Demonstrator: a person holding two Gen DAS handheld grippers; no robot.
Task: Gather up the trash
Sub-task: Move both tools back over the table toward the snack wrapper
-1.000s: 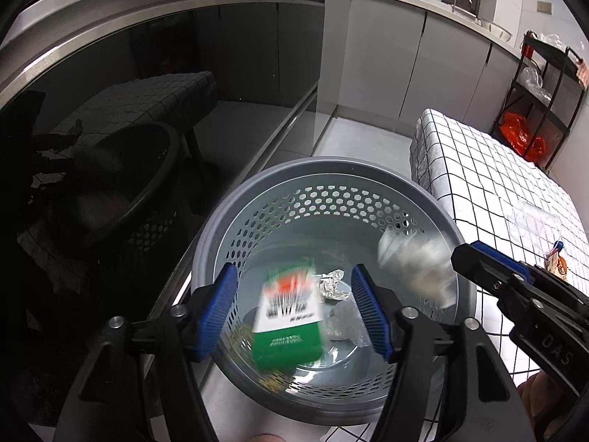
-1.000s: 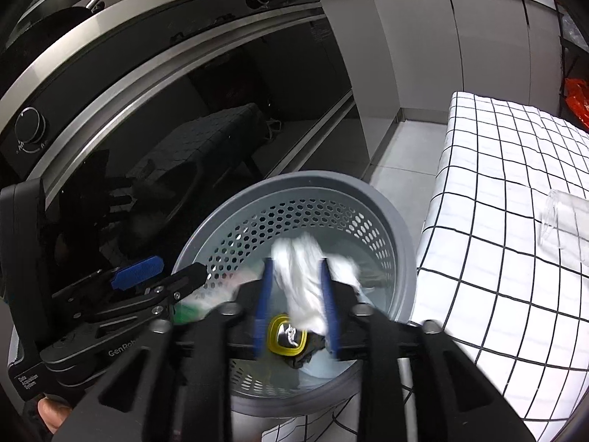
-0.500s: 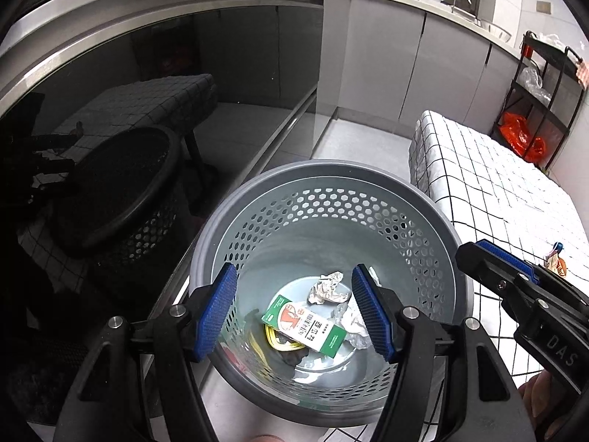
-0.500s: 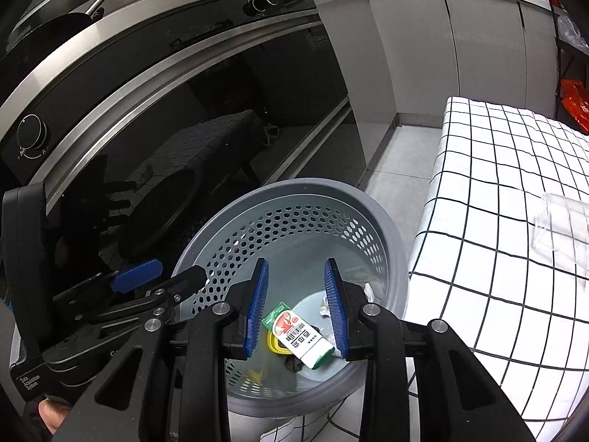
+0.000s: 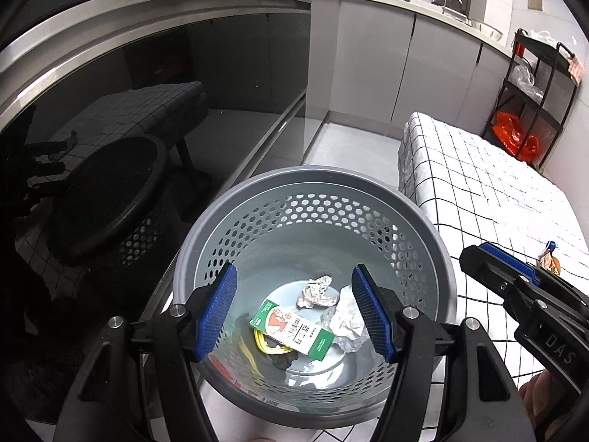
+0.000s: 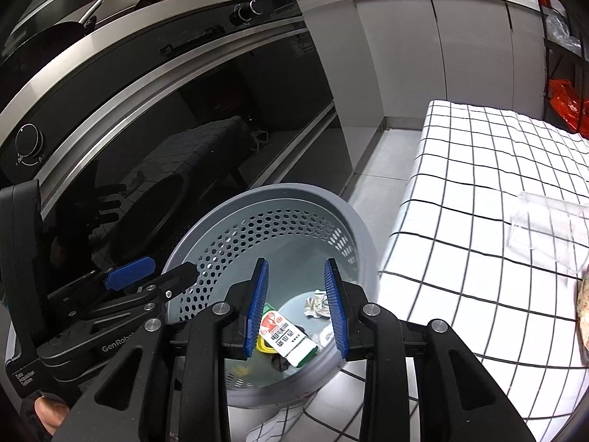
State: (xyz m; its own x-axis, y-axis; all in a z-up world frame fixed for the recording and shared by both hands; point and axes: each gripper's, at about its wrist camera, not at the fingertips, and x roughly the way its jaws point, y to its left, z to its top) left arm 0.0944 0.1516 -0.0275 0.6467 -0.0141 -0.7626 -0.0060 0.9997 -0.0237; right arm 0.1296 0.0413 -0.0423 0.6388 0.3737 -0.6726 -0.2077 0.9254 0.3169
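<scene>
A grey perforated waste basket (image 5: 416,217) stands on the floor beside the checked table; it also shows in the right wrist view (image 6: 349,217). Inside lie a green-and-white carton (image 5: 294,331), crumpled foil (image 5: 316,291), crumpled white paper (image 5: 344,320) and a yellow scrap (image 5: 265,346). The carton also shows in the right wrist view (image 6: 285,335). My left gripper (image 5: 294,313) is open and empty above the basket. My right gripper (image 6: 296,307) is open and empty above the basket's near side; it also shows in the left wrist view (image 5: 515,276).
A table with a white checked cloth (image 6: 478,184) stands right of the basket, with a clear plastic container (image 6: 548,228) and a small wrapper (image 5: 548,258) on it. A dark glass oven front (image 6: 184,129) is on the left. A black shelf rack (image 5: 533,84) stands at the back right.
The carton dropped from my left gripper and the white paper from my right gripper into the basket. Both grippers are open and empty now, and the right one has pulled back a little.
</scene>
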